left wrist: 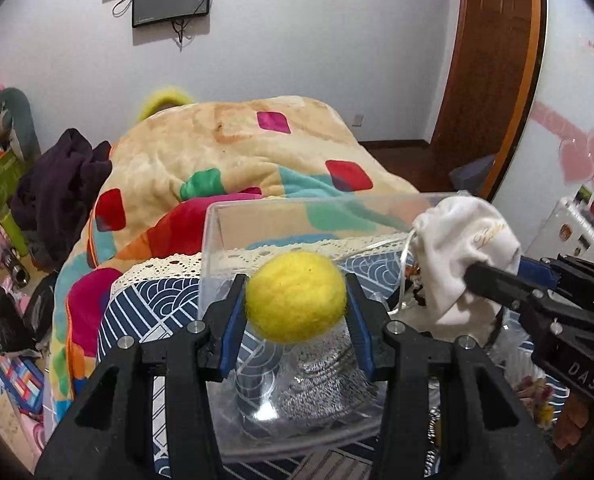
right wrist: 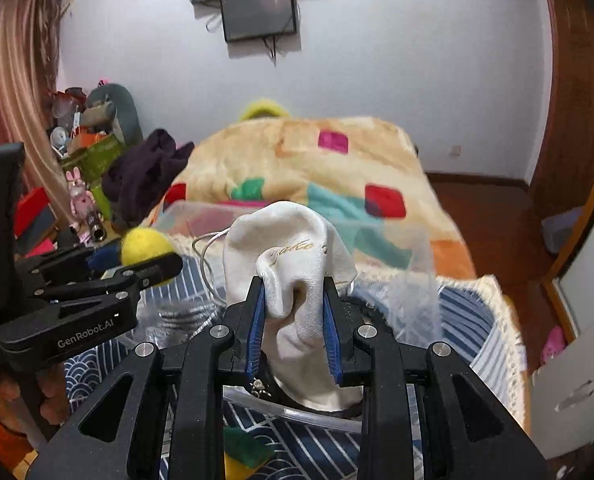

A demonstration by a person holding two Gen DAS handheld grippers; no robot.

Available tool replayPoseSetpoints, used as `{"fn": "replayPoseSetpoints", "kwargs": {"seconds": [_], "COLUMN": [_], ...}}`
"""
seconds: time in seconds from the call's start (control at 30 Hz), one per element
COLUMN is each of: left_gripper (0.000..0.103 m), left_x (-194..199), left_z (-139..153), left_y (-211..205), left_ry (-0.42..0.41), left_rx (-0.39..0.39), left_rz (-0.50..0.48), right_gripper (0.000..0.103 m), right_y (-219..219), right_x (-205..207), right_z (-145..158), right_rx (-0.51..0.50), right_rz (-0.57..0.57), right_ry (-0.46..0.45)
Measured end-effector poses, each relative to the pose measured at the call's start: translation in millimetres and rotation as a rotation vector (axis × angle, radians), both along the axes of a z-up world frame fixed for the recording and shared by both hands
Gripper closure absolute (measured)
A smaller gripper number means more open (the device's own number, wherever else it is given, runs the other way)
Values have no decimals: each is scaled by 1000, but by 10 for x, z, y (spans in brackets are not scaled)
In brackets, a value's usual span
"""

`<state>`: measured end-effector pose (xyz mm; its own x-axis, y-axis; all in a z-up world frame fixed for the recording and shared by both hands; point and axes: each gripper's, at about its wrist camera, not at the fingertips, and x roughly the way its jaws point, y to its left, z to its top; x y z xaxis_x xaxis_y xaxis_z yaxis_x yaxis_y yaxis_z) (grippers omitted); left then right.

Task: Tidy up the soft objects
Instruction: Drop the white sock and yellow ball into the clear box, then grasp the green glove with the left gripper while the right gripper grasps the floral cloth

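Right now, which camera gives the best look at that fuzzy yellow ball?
The left wrist view. The yellow ball sits centred and whole between the left gripper fingers, above the clear plastic box. The right wrist view shows the ball small, at the side, partly hidden by a finger.

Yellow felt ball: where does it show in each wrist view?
Left wrist: yellow felt ball at centre, clamped in the left gripper, over the clear plastic bin.
Right wrist: ball at left of centre, in that same gripper.
Shared landmark: white pouch.
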<state>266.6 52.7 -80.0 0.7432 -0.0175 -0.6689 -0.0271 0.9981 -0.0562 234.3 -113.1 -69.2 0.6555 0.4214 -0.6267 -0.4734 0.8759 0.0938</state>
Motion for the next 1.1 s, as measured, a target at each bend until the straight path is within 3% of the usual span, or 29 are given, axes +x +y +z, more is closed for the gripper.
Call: {"fn": "replayPoseSetpoints", "kwargs": {"seconds": [0.23, 0.33, 0.37, 0.5, 0.53, 0.67, 0.83, 1.03, 1.1], "left_gripper": [54, 44, 39, 35, 33, 32, 25, 4, 2], "left_x": [58, 17, -3, -103, -131, -222, -471, -813, -903], "left_z": [-71, -47, -33, 39, 64, 172, 386, 576, 582], "left_y": [-63, -96, -105, -122, -117, -78, -65, -153, -201], "left_ry": [19, 7, -1, -31, -35, -55, -106, -168, -173], "left_rx": [25, 46, 52, 66, 57, 27, 1, 4, 16], "left_rz": [3, -1, -2, -1, -3, -5, -21, -39, -49], "right_gripper": [77, 74, 72, 61, 55, 37, 29, 17, 17], "right_y": [35, 4, 7, -28, -38, -93, -164, -305, -345], "right_x": [36, 22, 41, 32, 18, -97, -266, -462, -502], "right_z": [-132, -128, -126, -102, -88, 45, 267, 376, 362], "right_rx": [-41, -41, -36, -29, -24, -11, 0, 27, 31], "right_rz": [25, 20, 24, 34, 34, 24, 11, -25, -38], "right_ry": [52, 54, 61, 75, 70, 7, -86, -155, -157]}}
